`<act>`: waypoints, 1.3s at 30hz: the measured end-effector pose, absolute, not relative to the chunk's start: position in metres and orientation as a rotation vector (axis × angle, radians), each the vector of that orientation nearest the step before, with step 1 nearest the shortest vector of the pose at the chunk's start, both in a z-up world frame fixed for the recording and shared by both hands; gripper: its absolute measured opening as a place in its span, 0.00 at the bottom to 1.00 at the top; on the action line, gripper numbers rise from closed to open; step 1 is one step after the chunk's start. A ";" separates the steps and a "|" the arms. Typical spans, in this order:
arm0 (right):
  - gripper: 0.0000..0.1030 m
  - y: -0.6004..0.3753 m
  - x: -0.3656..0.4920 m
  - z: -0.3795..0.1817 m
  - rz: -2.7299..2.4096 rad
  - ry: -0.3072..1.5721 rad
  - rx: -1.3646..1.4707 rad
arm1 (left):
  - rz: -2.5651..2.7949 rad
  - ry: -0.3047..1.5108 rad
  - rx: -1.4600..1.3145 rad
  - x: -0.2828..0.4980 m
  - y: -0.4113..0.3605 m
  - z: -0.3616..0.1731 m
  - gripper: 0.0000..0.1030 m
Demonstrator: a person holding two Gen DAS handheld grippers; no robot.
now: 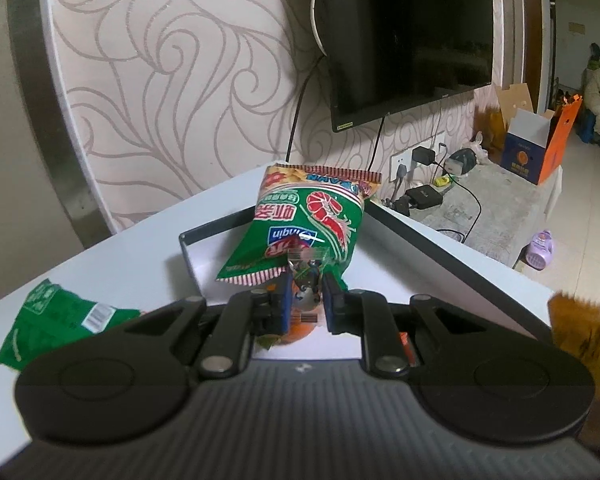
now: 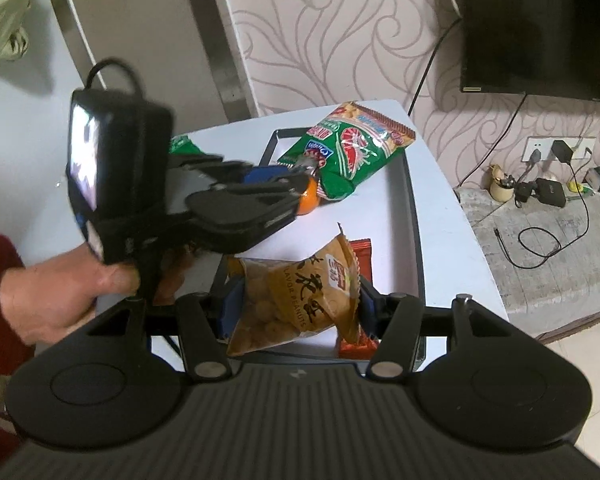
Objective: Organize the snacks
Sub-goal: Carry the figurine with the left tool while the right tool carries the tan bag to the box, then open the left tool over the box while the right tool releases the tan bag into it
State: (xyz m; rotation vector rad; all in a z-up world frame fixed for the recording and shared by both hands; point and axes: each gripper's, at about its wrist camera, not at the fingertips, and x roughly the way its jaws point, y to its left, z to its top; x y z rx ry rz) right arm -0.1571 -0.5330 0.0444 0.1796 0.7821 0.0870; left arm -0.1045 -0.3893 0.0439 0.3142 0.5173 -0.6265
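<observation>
Counter: a white rectangular counter [image 2: 452,216] stands against a wall papered with swirl patterns; it carries the tray and the loose packets.
Television: a black flat-screen television [image 1: 416,36] hangs on the wall beyond the counter.
Tray: a shallow white tray with a dark rim [image 2: 414,204] lies on the counter; its far left corner shows in the left wrist view [image 1: 188,240].
Left gripper: the black two-finger left gripper [image 1: 306,294], held in the person's left hand [image 2: 60,292], reaches over the tray; its jaws are clenched on the near corner of the prawn cracker bag.
Right gripper: the black two-finger right gripper [image 2: 296,304] hovers over the near end of the tray, its jaws grasping the peanut packet by its sides.
Prawn cracker bag: a green puffed foil bag printed with a red prawn [image 1: 304,228] hangs tilted over the far end of the tray, its far edge at the rim [image 2: 352,152].
Peanut packet: a brown-yellow foil packet marked "flavor peanuts" [image 2: 300,296] is held above the tray.
Green packet: a flat dark green packet with a barcode label [image 1: 56,316] lies on the counter left of the tray.
Red bar: a red-orange wrapped snack bar [image 2: 360,252] lies in the tray, partly hidden behind the peanut packet.
Orange: a small round orange fruit [image 2: 306,200] sits in the tray just under the left gripper.
</observation>
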 end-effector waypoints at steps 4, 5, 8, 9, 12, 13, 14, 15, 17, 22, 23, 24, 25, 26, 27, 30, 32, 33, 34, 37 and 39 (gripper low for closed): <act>0.60 -0.534 -0.152 0.039 0.099 0.799 0.168 | -0.622 0.512 0.329 -0.102 -0.395 0.044 0.20; 0.60 -0.534 -0.151 0.039 0.102 0.801 0.172 | -0.624 0.510 0.333 -0.102 -0.396 0.045 0.23; 0.60 -0.538 -0.148 0.037 0.098 0.807 0.177 | -0.610 0.500 0.333 -0.101 -0.397 0.046 0.43; 0.60 -0.538 -0.148 0.037 0.098 0.806 0.181 | -0.608 0.499 0.333 -0.100 -0.398 0.046 0.45; 0.60 -0.538 -0.146 0.035 0.101 0.810 0.183 | -0.607 0.507 0.332 -0.097 -0.399 0.046 0.45; 0.60 -0.538 -0.146 0.035 0.101 0.809 0.183 | -0.606 0.510 0.328 -0.096 -0.398 0.047 0.45; 0.60 -0.538 -0.146 0.034 0.101 0.808 0.182 | -0.605 0.513 0.324 -0.095 -0.397 0.047 0.45; 0.60 -0.539 -0.146 0.034 0.097 0.805 0.182 | -0.605 0.514 0.320 -0.096 -0.396 0.048 0.45; 0.60 -0.541 -0.145 0.034 0.087 0.799 0.186 | -0.599 0.512 0.314 -0.096 -0.394 0.049 0.45; 0.60 -0.543 -0.136 0.034 0.072 0.785 0.185 | -0.586 0.511 0.294 -0.098 -0.385 0.055 0.45; 0.60 -0.541 -0.133 0.034 0.079 0.784 0.180 | -0.581 0.510 0.291 -0.099 -0.382 0.057 0.45; 0.60 -0.540 -0.130 0.033 0.085 0.783 0.173 | -0.575 0.510 0.287 -0.099 -0.380 0.058 0.45; 0.60 -0.538 -0.126 0.032 0.093 0.783 0.167 | -0.571 0.510 0.284 -0.100 -0.377 0.059 0.45; 0.60 -0.535 -0.121 0.031 0.100 0.784 0.158 | -0.566 0.510 0.280 -0.100 -0.375 0.060 0.45; 0.60 -0.533 -0.117 0.030 0.105 0.784 0.148 | -0.559 0.509 0.276 -0.100 -0.371 0.061 0.46; 0.61 -0.529 -0.104 0.027 0.110 0.780 0.130 | -0.544 0.509 0.272 -0.099 -0.363 0.063 0.46; 0.63 -0.526 -0.098 0.025 0.101 0.780 0.121 | -0.534 0.510 0.270 -0.099 -0.359 0.064 0.46; 0.65 -0.526 -0.097 0.025 0.099 0.778 0.117 | -0.529 0.511 0.268 -0.099 -0.356 0.064 0.46; 0.67 -0.525 -0.095 0.025 0.098 0.769 0.115 | -0.527 0.511 0.267 -0.099 -0.355 0.064 0.46; 0.77 -0.522 -0.096 0.027 0.083 0.744 0.099 | -0.522 0.512 0.266 -0.100 -0.351 0.064 0.46; 0.78 -0.522 -0.098 0.030 0.075 0.730 0.096 | -0.524 0.508 0.267 -0.102 -0.350 0.065 0.46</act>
